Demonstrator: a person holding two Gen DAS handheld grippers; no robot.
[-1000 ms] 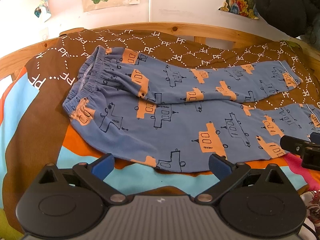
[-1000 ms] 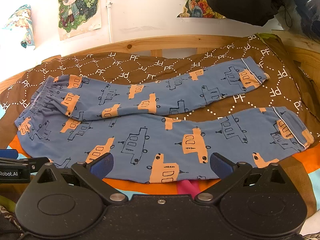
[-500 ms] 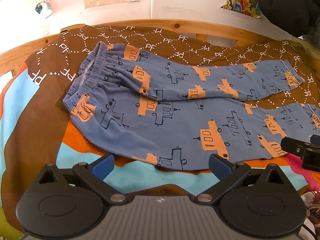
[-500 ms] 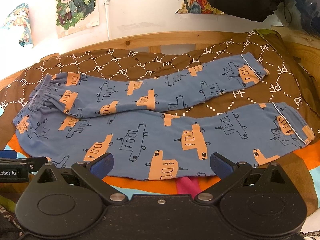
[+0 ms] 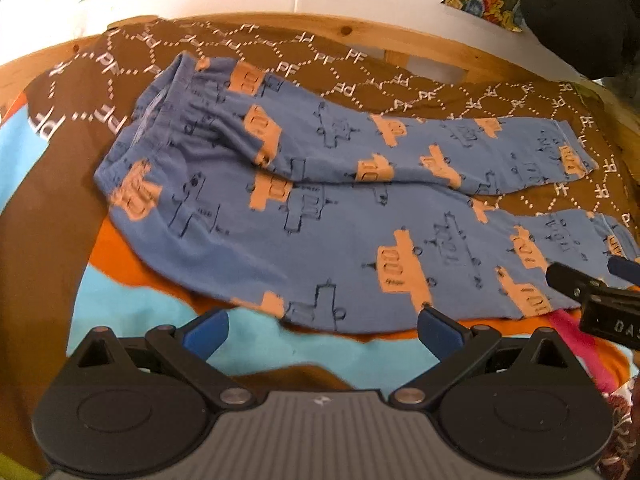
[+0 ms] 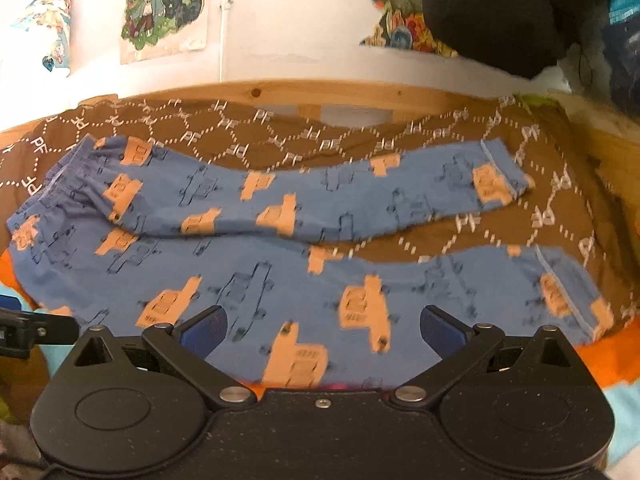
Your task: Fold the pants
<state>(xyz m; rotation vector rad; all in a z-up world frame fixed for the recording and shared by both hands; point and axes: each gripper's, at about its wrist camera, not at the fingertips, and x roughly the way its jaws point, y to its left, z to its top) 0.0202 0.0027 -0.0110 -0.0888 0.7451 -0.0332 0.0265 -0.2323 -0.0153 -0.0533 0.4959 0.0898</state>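
Blue pants with orange bus prints lie flat on the bed, waistband at the left, both legs running right and spread apart at the cuffs. They also show in the right wrist view. My left gripper is open and empty, just before the near edge of the near leg, toward the waist. My right gripper is open and empty, over the near edge of the near leg, toward the cuff. Each gripper shows at the edge of the other's view, the right one and the left one.
The bed has a brown patterned cover and an orange and light blue sheet. A wooden bed frame runs along the far side under a white wall with posters. A black garment hangs at the upper right.
Both grippers have moved forward toward the pants, which look larger and closer. The right gripper now reaches over the near leg's edge. The pants have not moved.
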